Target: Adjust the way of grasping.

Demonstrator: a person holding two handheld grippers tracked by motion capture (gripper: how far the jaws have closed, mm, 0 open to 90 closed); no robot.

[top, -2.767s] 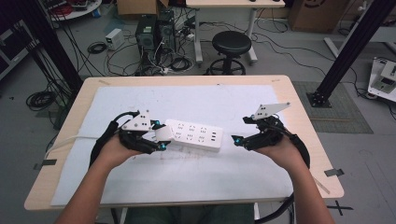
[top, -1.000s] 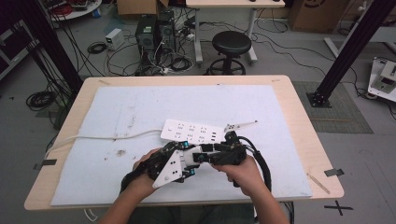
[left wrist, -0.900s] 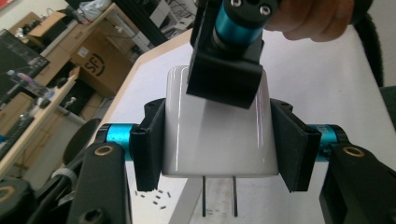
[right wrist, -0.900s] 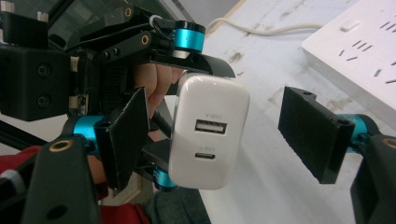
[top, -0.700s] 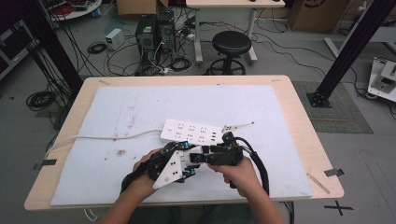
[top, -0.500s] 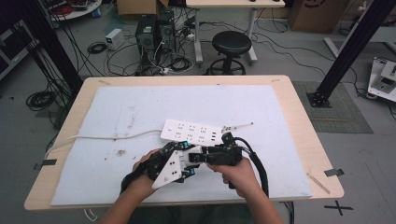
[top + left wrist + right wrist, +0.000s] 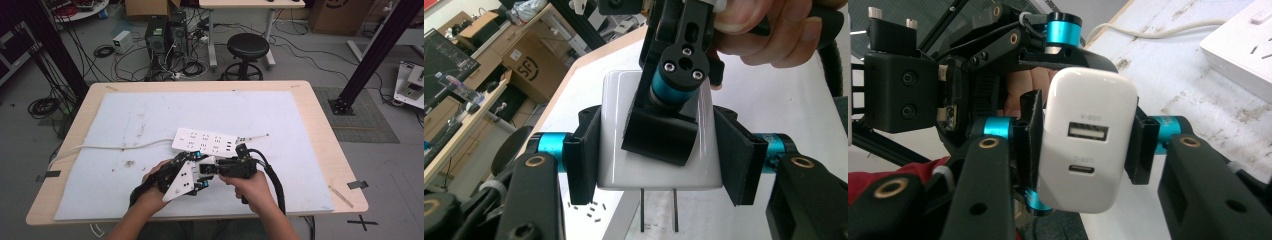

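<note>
Left gripper (image 7: 659, 165) clamps the white charger (image 7: 656, 160) by its sides, prongs toward its camera. Right gripper (image 7: 1083, 145) has just been closing on the charger from the port end, pads at its sides. Strip (image 7: 209, 142) lies just beyond both, long axis across the table.

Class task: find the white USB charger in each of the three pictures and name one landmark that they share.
High view: the white USB charger sits low centre, between the two grippers.
Left gripper view: centre, prongs pointing down.
Right gripper view: centre, ports facing the camera.
Shared landmark: the white power strip, at upper right in the right gripper view.
</note>
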